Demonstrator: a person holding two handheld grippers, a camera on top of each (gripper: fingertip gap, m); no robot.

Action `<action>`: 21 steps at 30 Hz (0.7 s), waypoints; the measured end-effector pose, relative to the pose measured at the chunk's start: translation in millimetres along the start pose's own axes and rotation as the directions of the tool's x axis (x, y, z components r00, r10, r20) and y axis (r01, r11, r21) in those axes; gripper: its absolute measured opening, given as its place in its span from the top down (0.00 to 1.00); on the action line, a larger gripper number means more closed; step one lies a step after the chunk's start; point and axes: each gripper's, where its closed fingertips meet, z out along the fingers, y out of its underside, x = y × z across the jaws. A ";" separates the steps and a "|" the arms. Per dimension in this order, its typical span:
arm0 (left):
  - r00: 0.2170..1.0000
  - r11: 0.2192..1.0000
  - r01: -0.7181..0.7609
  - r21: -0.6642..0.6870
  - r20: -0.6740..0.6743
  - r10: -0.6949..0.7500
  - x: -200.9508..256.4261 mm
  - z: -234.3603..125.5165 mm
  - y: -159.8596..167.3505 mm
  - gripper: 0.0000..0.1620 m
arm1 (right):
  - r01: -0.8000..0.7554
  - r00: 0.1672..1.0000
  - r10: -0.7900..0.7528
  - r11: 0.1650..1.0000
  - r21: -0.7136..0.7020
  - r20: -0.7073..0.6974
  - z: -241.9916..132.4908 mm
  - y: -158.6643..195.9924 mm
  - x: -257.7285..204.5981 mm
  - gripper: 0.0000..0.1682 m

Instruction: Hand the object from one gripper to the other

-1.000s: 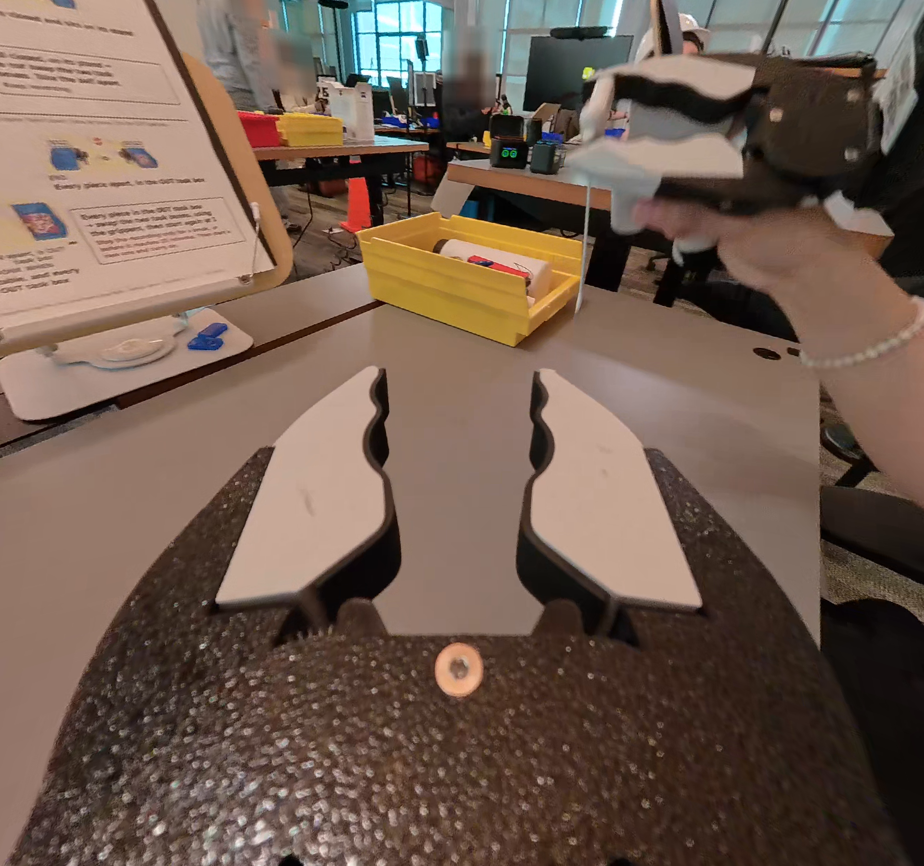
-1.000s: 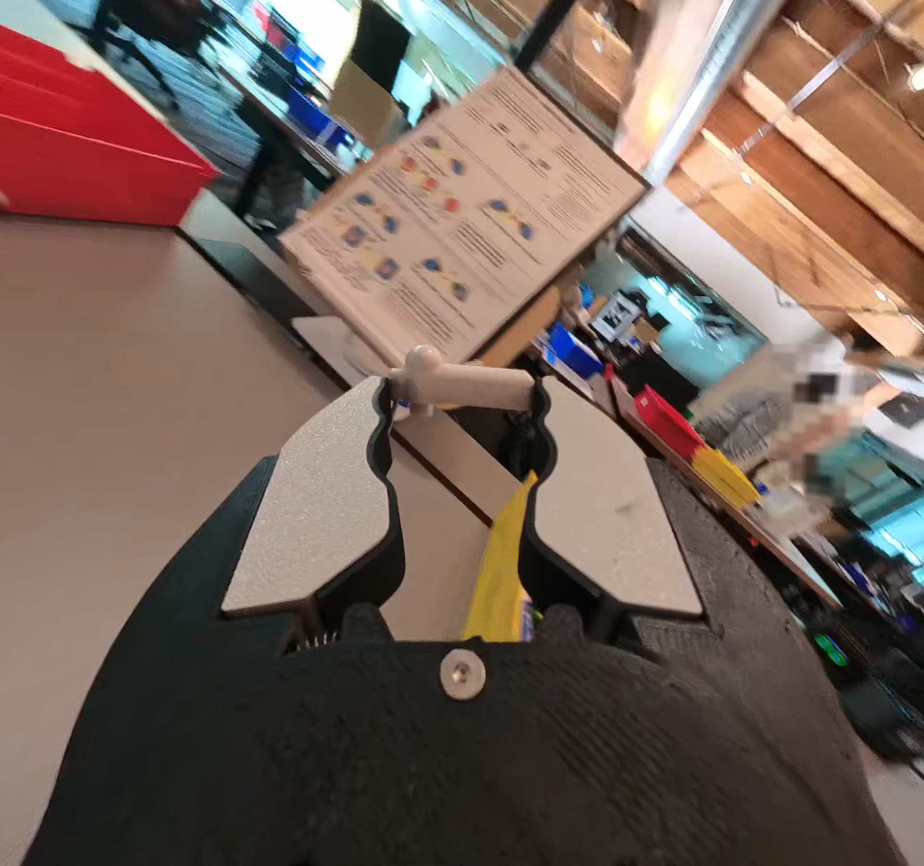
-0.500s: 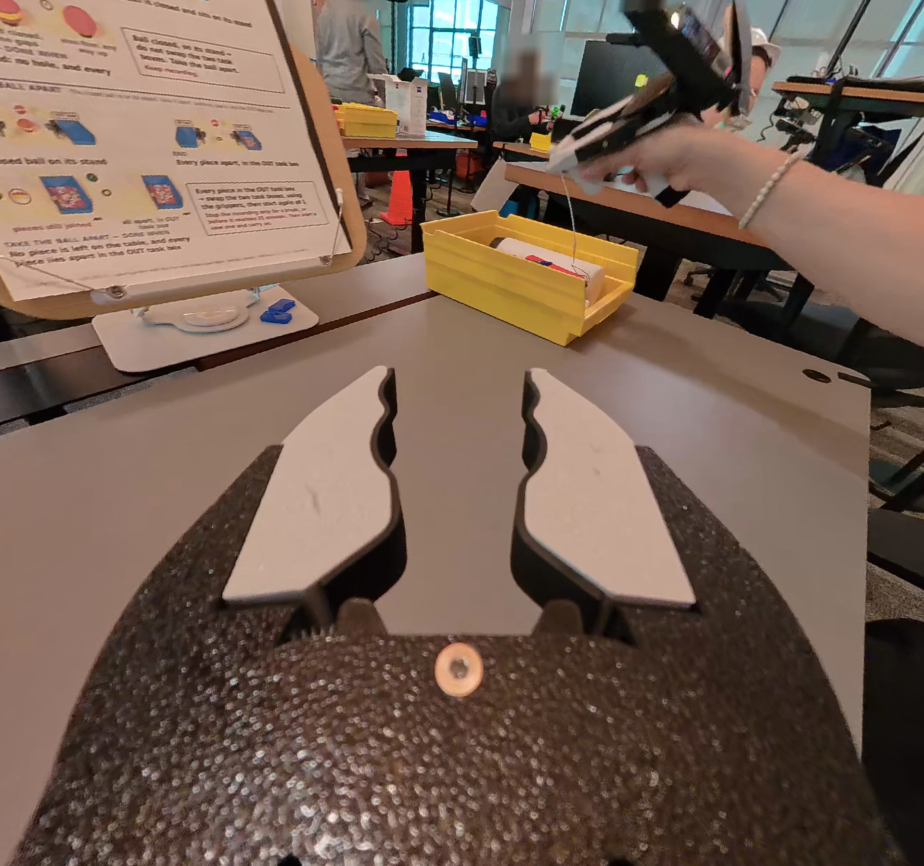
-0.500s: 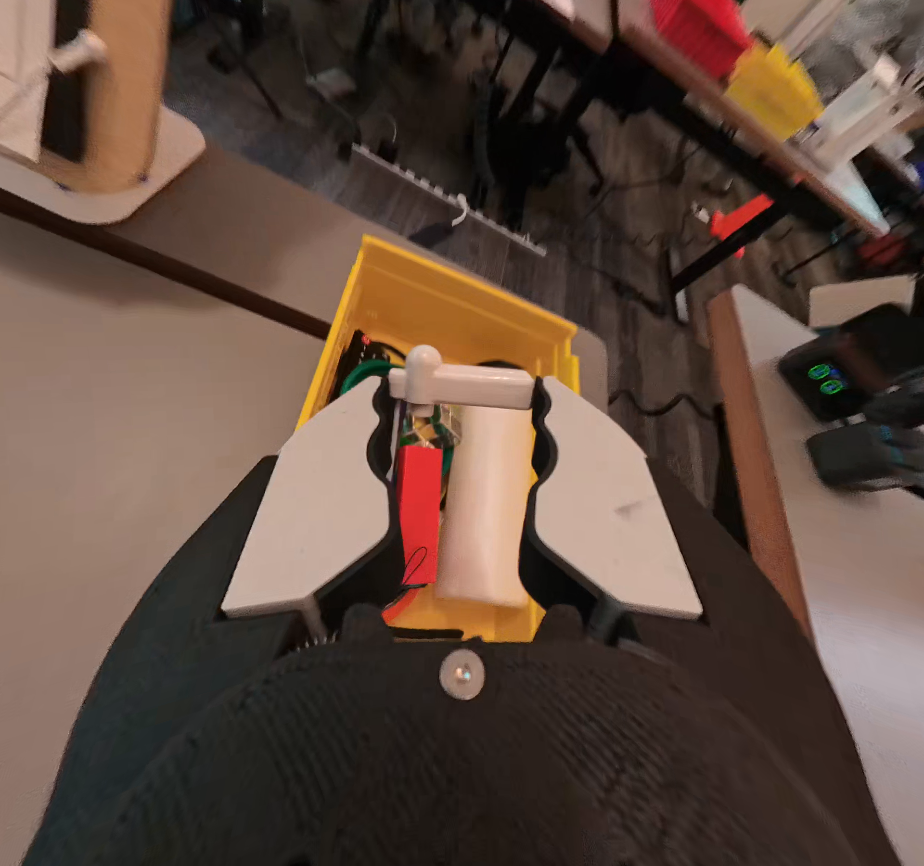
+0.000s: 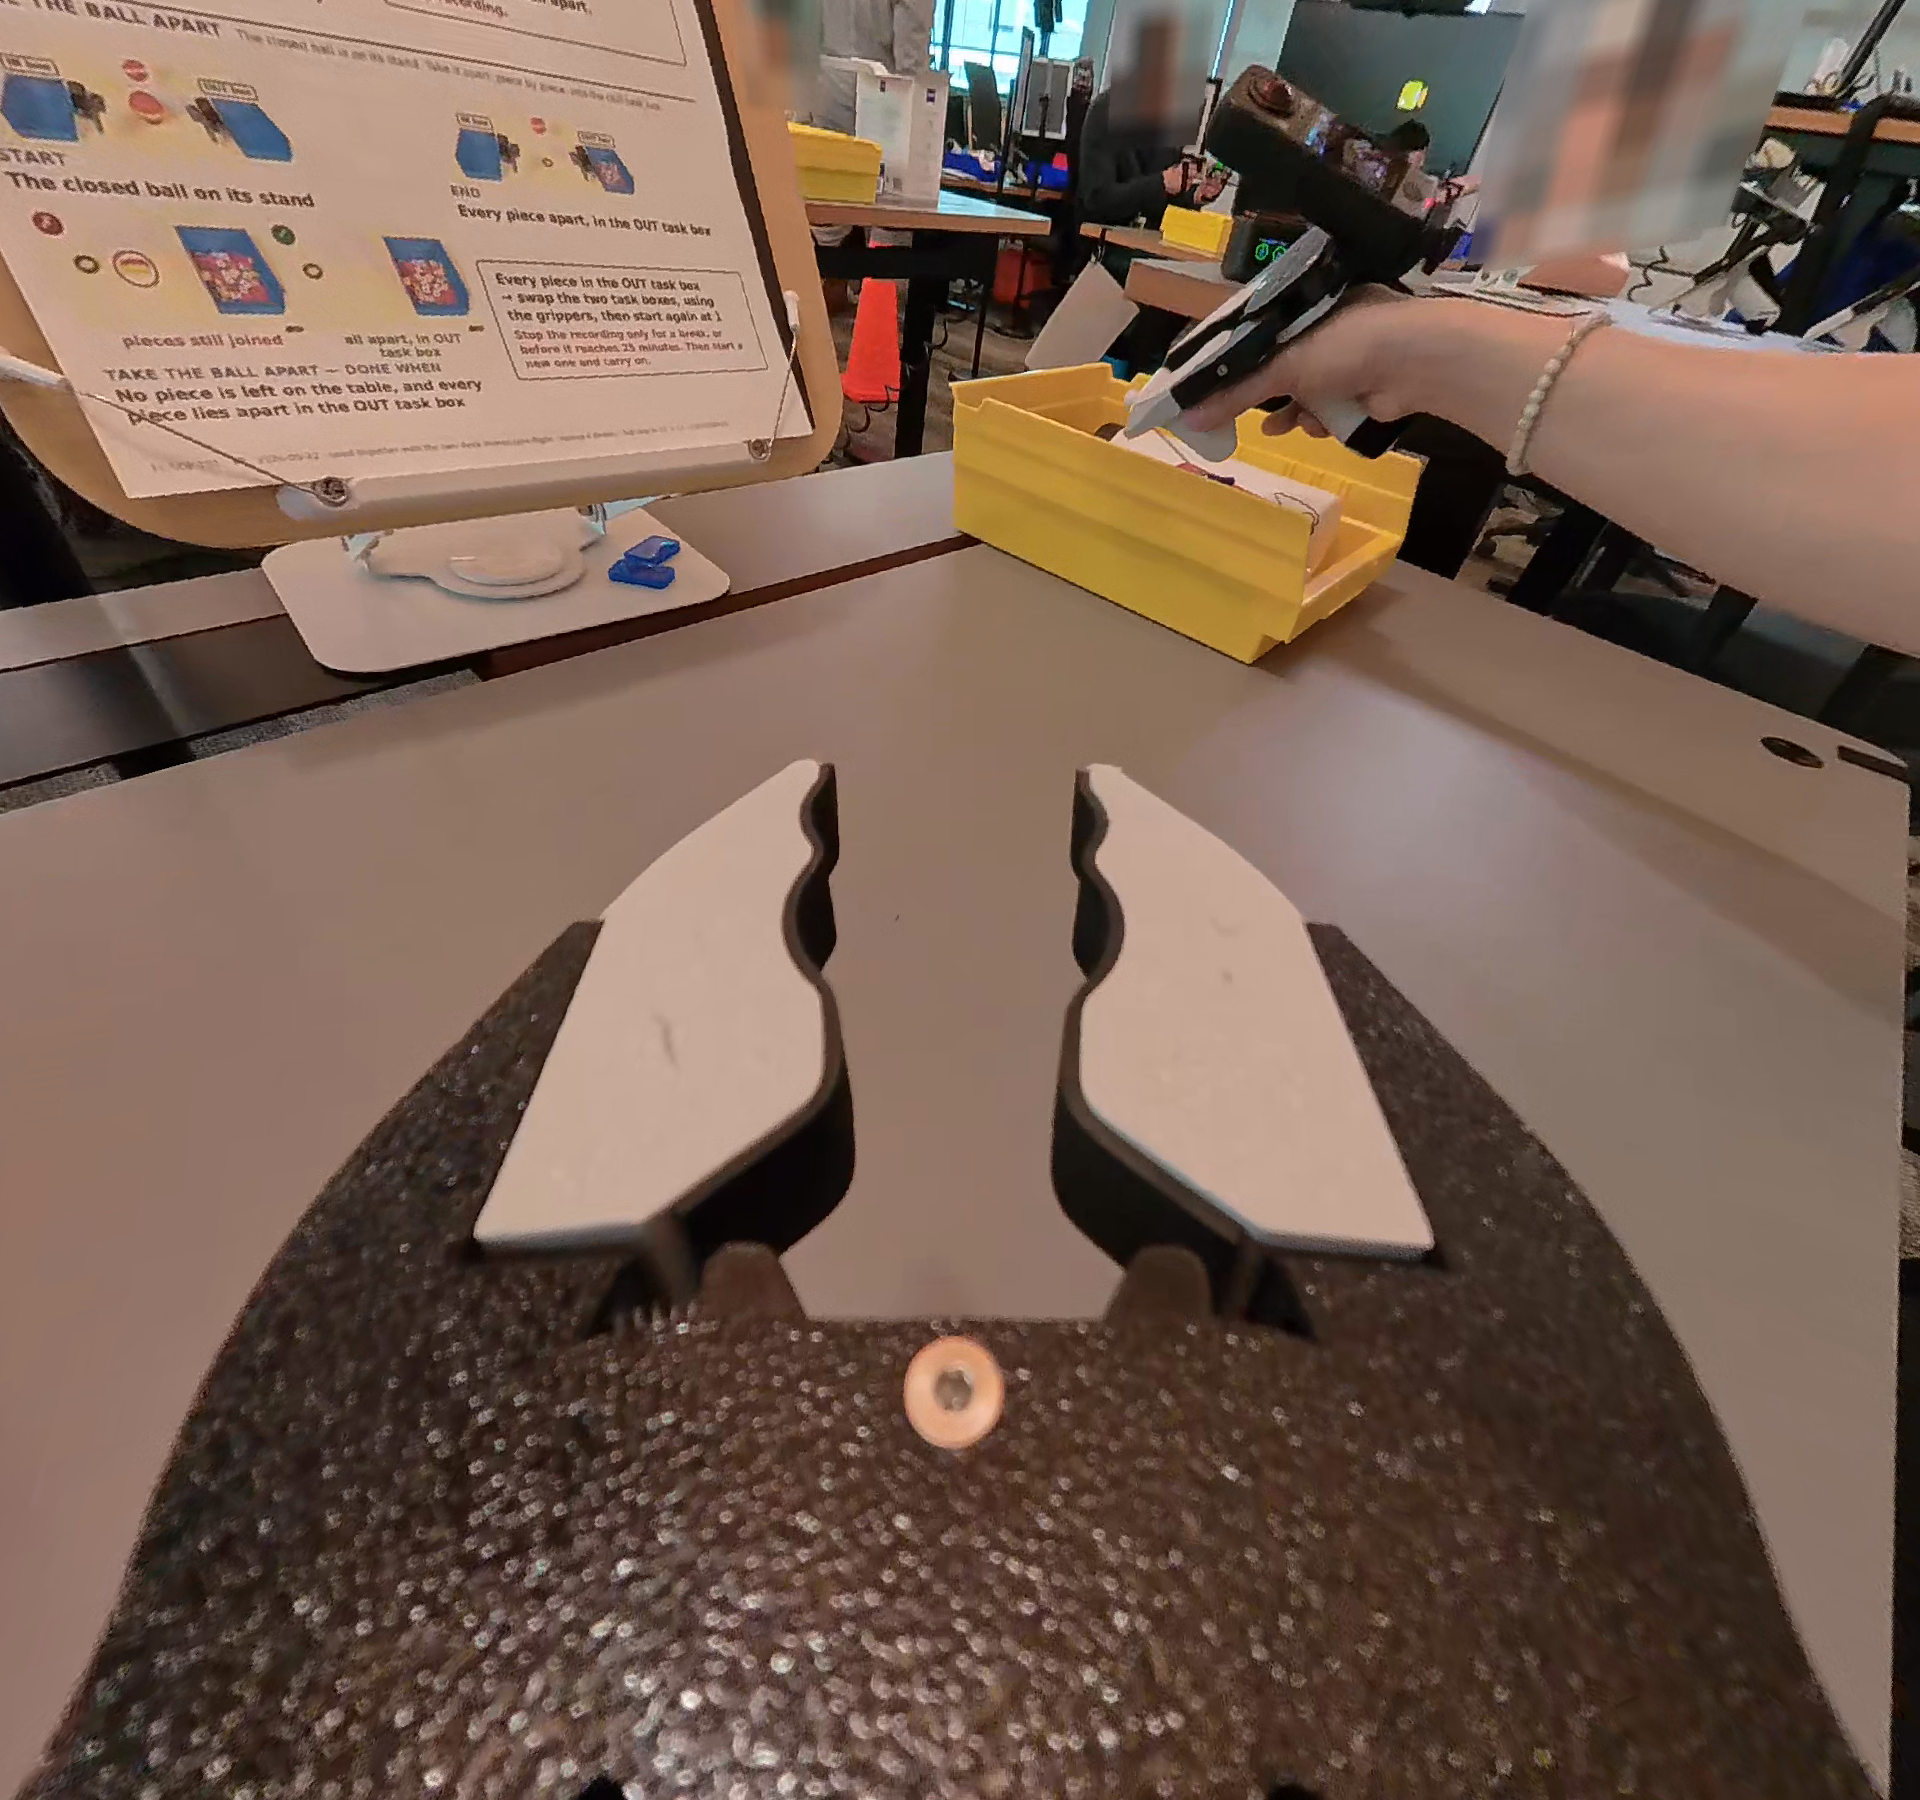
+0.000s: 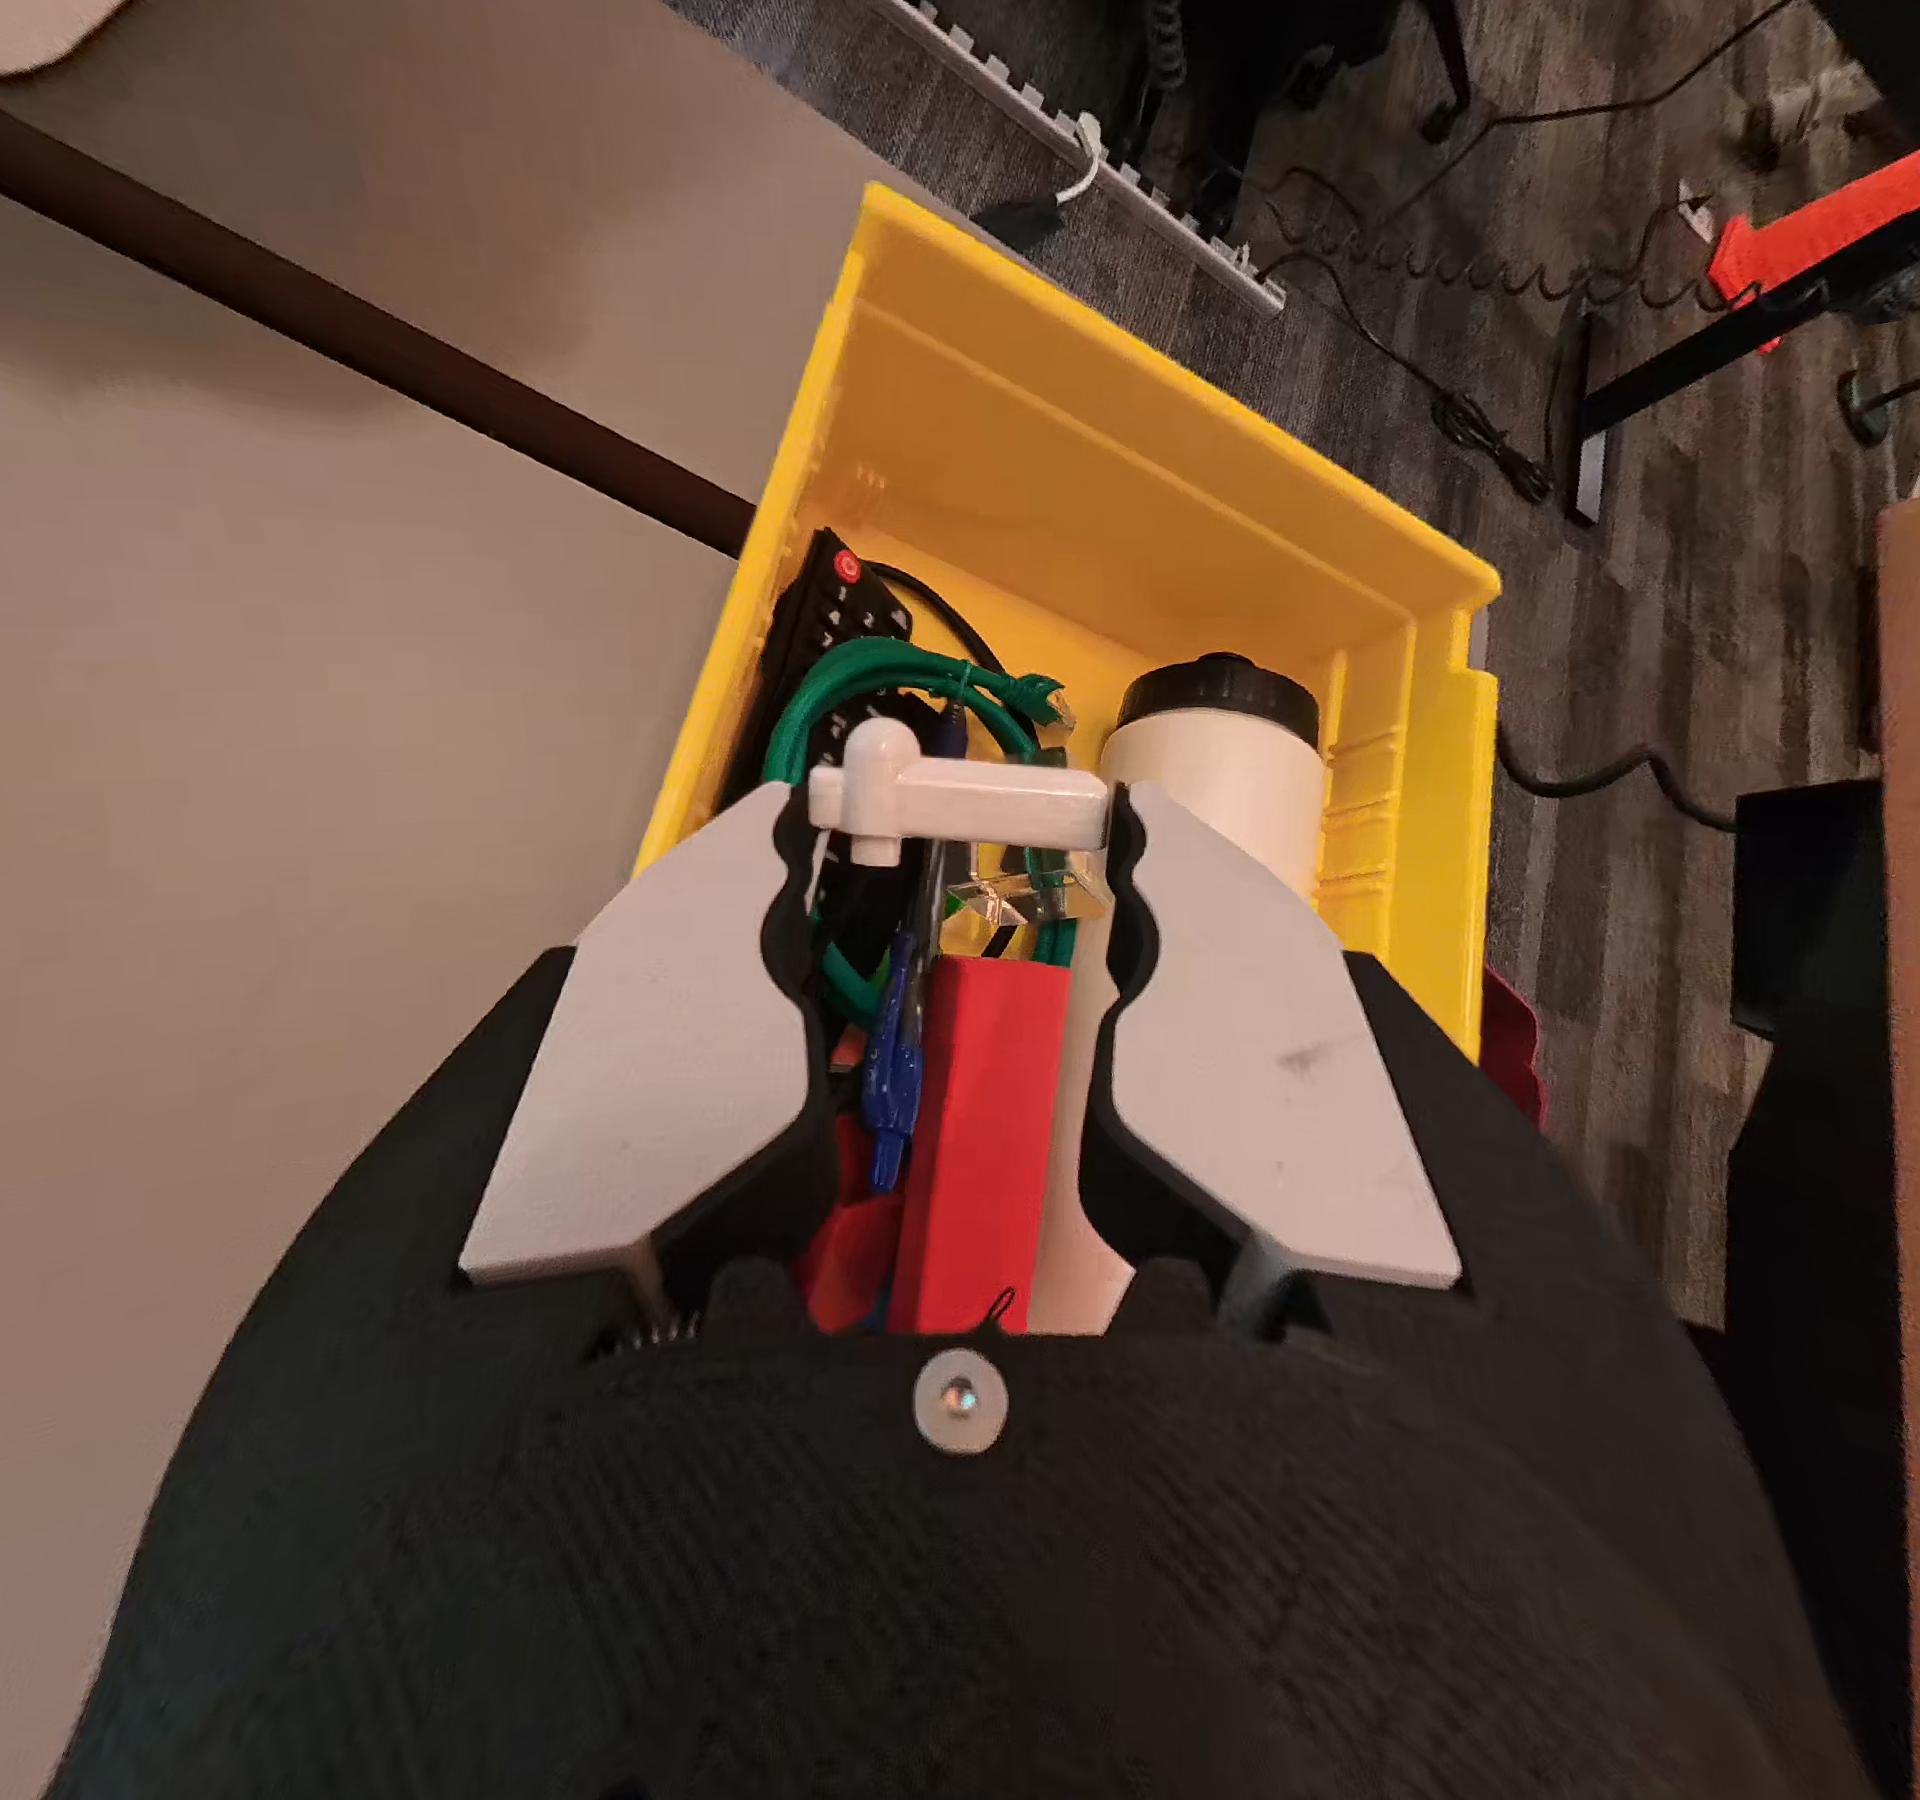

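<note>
Grey tabletop (image 5: 1455, 919) runs ahead of my left gripper (image 5: 953, 794), which hangs over it with its jaws spread and nothing between them. At one o'clock in that view, a yellow bin (image 5: 1143, 535) sits at the far edge, and my right gripper (image 5: 1174, 400) points down into it. An instruction board (image 5: 395, 192) stands at eleven o'clock.

In the right wrist view, my right gripper (image 6: 961, 805) pinches a small white tag (image 6: 966, 800) crosswise at the fingertips, its knobbed end at the nine o'clock finger. Below it the bin (image 6: 1039, 462) holds a white bottle (image 6: 1216, 763) at one o'clock, a green cable (image 6: 894, 680) and a black remote (image 6: 842, 607) at eleven o'clock, and a red block (image 6: 982, 1127) close beneath my fingers.

I judge the object sits over the bin rather than at the exchange point. Procedure: keep the pinch firm, lift clear of the cable, carry the tag toward the waiting left jaws, present its free middle span, and release only after the left fingers have closed on it.
</note>
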 end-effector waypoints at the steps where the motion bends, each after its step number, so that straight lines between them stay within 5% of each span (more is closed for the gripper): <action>1: 1.000 1.000 0.001 -0.003 -0.002 -0.001 -0.5 -0.4 0.7 0.74 | -0.014 1.000 0.014 1.000 -0.010 -0.005 1.6 2.4 2.6 0.66; 8: 0.999 0.999 0.035 -0.001 0.018 -0.035 -14.3 -7.5 1.9 0.74 | -0.193 0.981 0.189 0.976 0.098 0.046 -13.7 -3.1 3.4 0.61; 14: 0.996 0.999 0.036 0.010 0.082 -0.037 -31.1 -21.7 -2.4 0.74 | -0.203 0.979 0.194 0.881 0.428 0.065 -82.6 -31.7 -28.6 0.63; 21: 0.894 0.982 -0.060 -0.176 0.429 0.132 -113.4 -100.2 -10.6 0.74 | -0.250 0.959 0.103 0.749 0.614 0.265 -154.2 -13.5 -119.6 0.65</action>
